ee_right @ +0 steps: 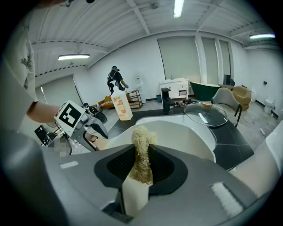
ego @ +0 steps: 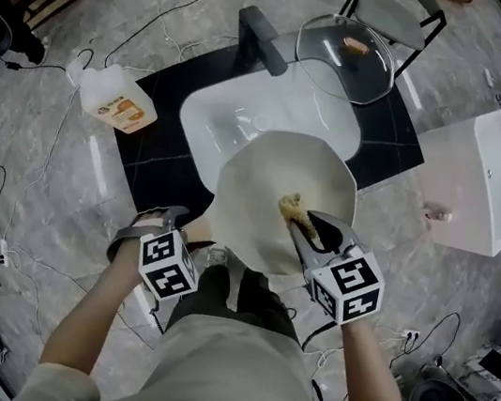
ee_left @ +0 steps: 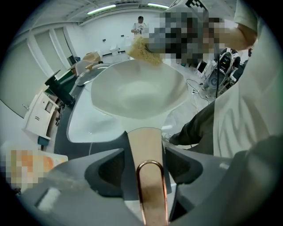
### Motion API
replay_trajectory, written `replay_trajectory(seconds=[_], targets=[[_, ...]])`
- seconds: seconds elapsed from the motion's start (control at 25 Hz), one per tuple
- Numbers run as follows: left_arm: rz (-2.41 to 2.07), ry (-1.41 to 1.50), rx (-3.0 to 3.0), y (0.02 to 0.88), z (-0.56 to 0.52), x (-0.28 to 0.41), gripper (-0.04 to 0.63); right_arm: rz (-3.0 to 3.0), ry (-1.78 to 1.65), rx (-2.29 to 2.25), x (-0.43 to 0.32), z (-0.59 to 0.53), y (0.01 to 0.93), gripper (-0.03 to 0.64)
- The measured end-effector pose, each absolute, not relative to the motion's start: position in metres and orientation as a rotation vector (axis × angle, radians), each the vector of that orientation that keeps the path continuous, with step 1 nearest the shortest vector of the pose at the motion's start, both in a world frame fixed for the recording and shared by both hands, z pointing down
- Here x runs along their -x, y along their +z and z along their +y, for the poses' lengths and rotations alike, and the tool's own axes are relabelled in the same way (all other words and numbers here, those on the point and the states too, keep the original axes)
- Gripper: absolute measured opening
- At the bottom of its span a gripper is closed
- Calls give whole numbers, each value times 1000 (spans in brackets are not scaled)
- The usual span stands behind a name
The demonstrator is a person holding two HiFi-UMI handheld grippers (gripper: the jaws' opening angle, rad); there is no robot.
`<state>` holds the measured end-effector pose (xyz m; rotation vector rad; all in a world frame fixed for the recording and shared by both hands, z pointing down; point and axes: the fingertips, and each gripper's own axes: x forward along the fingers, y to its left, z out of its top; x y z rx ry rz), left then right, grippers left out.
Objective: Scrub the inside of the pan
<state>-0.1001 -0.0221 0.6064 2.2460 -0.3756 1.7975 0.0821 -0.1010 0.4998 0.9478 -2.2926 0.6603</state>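
Observation:
A cream-white pan [ego: 269, 174] hangs tilted over the sink, its hollow facing me. My left gripper [ego: 196, 251] is shut on the pan's beige handle [ee_left: 146, 148], which has a copper loop and runs between the two jaws. The bowl of the pan [ee_left: 132, 92] fills the left gripper view ahead. My right gripper [ego: 308, 225] is shut on a tan, fibrous scrubber [ego: 291, 208] whose tip lies against the inside of the pan, right of its middle. In the right gripper view the scrubber [ee_right: 141, 152] stands up between the jaws, with the pan [ee_right: 181, 137] just beyond.
Under the pan is a white sink [ego: 236, 116] set in a black counter, with a black faucet [ego: 261, 40] at the back. A glass lid [ego: 345, 58] lies at the sink's far right. A detergent jug [ego: 114, 103] lies left; a white box [ego: 492, 178] stands right. Cables cross the floor.

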Motion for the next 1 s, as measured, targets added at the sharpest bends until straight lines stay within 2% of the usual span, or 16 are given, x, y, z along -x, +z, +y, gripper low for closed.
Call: replay_trajectory(seconds=[0.16,0.2,0.28,1.0], targets=[[-345,1832,-2207,620,-18,103,290,-2246,640,-870,-77,-91,520,101],[-343,1846,-2197,622,-17,104,268,-2235,634,-849,-75,-90,524,101],[-342,1850,-2177,625,-17,106,178,-2208,623,-791,-75,-85,533,100],[-334,1806,-2164,627,-14,104,163,-1859,371,-167,-74,-40,620,100]])
